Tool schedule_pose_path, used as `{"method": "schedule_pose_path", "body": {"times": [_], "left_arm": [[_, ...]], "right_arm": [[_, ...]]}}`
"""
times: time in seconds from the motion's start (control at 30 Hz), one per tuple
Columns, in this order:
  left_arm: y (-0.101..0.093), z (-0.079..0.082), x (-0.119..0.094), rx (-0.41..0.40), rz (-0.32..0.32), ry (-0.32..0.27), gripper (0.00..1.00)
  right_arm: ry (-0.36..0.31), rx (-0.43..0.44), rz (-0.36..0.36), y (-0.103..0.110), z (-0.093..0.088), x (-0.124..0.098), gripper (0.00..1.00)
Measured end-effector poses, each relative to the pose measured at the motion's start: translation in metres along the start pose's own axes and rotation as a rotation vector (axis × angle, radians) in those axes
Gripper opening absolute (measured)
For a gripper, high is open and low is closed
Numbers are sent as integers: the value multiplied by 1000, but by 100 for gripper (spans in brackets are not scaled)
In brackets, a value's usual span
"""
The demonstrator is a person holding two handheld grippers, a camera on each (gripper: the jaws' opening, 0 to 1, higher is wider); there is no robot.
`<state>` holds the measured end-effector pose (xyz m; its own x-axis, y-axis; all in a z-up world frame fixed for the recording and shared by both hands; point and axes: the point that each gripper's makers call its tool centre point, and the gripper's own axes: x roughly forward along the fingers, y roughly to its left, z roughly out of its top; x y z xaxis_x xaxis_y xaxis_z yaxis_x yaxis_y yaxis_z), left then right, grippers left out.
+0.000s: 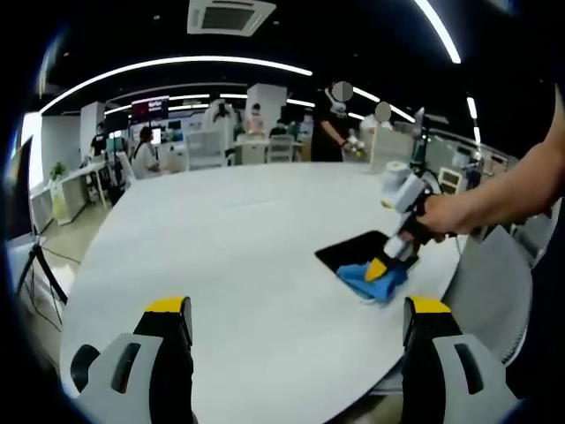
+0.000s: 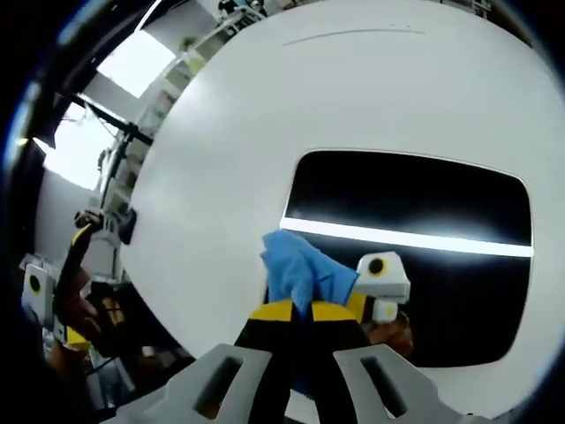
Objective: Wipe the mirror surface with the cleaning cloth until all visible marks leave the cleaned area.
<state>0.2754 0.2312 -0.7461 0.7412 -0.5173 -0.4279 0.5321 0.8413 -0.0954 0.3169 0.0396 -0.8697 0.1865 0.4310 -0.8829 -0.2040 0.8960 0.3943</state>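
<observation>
A dark rectangular mirror lies flat on the white round table, near its right edge. A blue cleaning cloth rests on the mirror's near corner. My right gripper, held by a hand, presses down on the cloth. In the right gripper view the mirror reflects a bright light strip, and the right gripper is shut on the blue cloth at the mirror's left edge. My left gripper hovers open over the table's near edge, well left of the mirror, holding nothing.
The table top spreads wide around the mirror. A grey chair stands just off the table's right edge. Beyond the far edge are people and office desks. A tripod leg stands on the floor at the left.
</observation>
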Motion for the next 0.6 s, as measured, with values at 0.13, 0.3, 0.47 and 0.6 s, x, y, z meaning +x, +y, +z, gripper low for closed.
{"method": "schedule_pose_path", "body": {"times": [0.13,0.3,0.47,0.6], "left_arm": [[2,9,-1,-19,14,-11,100],[8,7,-5,-12,23,-6,100],[11,6,-9,-11,29,0,100],[15,5,-9,-13,33,3,100]], "right_arm": [[18,-16,1,-1,5,3,0],[6,-1,10,1,18,7,0],[-6,7,11,0,28,9,0],[-14,11,10,-5,40,13,0]]}}
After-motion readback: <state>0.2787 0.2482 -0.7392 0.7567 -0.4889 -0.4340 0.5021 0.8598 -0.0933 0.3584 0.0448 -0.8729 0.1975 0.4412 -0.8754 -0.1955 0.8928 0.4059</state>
